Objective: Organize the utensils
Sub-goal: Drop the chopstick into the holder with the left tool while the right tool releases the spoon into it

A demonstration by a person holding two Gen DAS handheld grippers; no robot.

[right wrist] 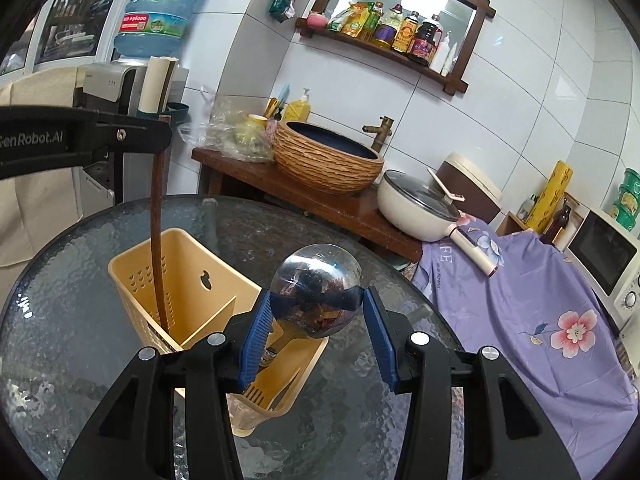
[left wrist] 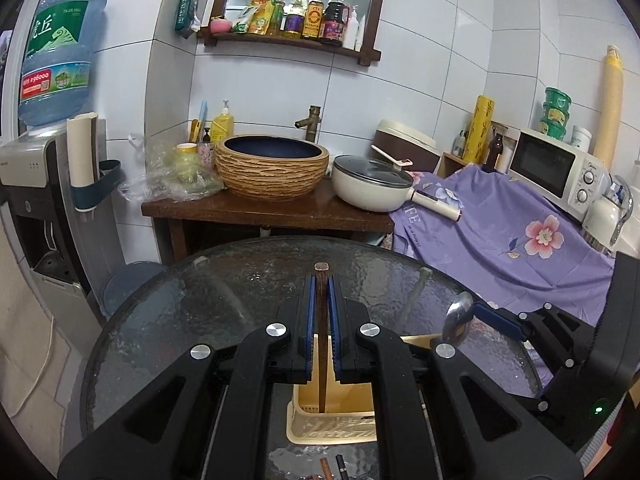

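Note:
A beige plastic utensil holder stands on the round glass table. My left gripper is shut on a dark brown wooden chopstick. The chopstick hangs upright with its lower end inside the holder's left compartment. My right gripper is shut on the bowl of a shiny metal spoon. The spoon's handle reaches down into the holder's right compartment. Both grippers hover just above the holder, side by side.
More dark sticks lie on the glass near me. Behind the table stand a wooden counter with a woven basin and a lidded white pan. A purple floral cloth is at the right, a water dispenser at the left.

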